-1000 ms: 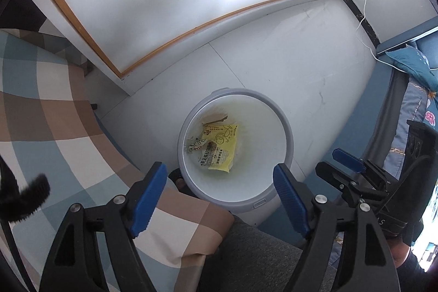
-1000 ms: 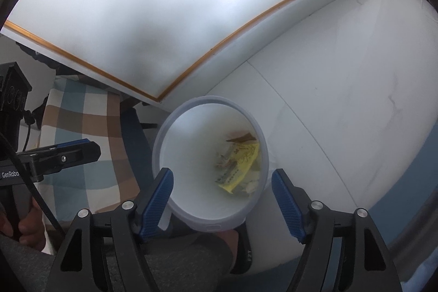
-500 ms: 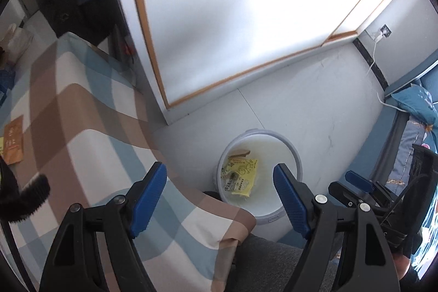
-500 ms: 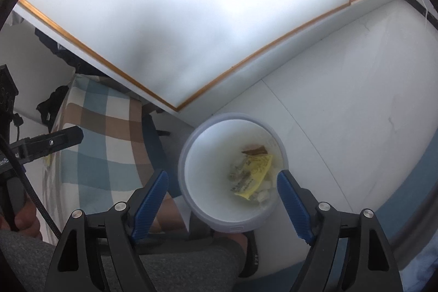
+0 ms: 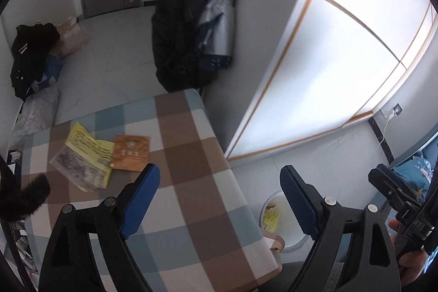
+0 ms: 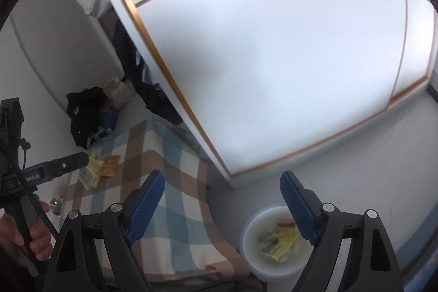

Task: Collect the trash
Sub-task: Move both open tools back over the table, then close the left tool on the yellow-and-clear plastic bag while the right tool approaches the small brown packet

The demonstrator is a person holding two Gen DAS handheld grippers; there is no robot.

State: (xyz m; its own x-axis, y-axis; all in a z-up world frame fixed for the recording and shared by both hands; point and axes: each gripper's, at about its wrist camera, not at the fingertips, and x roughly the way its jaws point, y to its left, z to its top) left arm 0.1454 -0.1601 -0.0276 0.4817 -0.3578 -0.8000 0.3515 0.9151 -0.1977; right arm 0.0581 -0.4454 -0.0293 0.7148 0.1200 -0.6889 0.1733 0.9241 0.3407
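Left wrist — yellow wrapper [image 5: 83,159], long axis diagonal

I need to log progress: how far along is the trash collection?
Partly done. The bin already holds a yellow wrapper. Both the left gripper and right gripper are empty, jaws opening. A yellow packet and an orange packet remain on the checked tablecloth.
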